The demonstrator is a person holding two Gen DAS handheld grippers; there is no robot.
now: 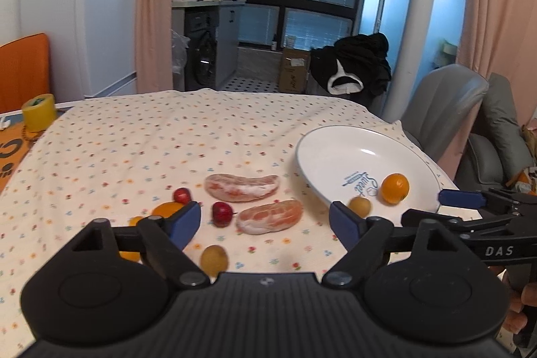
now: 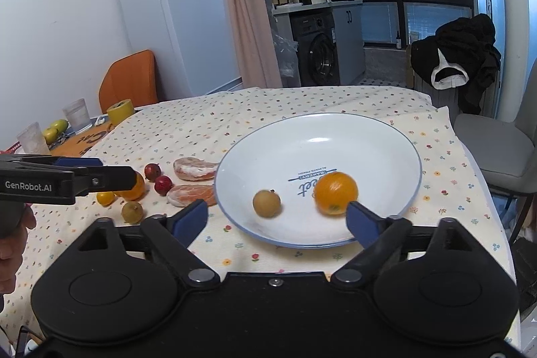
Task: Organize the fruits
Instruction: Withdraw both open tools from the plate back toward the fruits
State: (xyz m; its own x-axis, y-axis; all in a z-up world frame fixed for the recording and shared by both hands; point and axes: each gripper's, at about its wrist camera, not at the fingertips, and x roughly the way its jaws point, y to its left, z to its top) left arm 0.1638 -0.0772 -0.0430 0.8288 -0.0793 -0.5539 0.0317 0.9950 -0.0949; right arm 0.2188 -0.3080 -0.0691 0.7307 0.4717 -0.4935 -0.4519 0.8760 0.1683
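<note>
- On the bench, nearest, the right gripper (image 2: 273, 218) hangs over the plate's (image 2: 386, 136) rim, jaws apart, empty.
- On the plate: an orange (image 2: 336, 193) at 3 o'clock and a small brown fruit (image 2: 266, 203) at 9.
- Left gripper (image 1: 265, 220), jaws apart, hovers over the fruit not yet moved: two peeled segments (image 1: 241, 187), two red fruits (image 1: 222, 213), small yellow ones.

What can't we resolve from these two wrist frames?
- Orange fruit, left wrist view: partly hidden behind the left tongs.
- Same fruit, right wrist view: the left tongs' arm covers most of it.
- Plate near rim, left wrist view: cut off by the right tongs crossing in front.
- Plate lettering: small line too small to read.
- Small yellow fruit, left wrist view: mostly behind the tongs' body.
</note>
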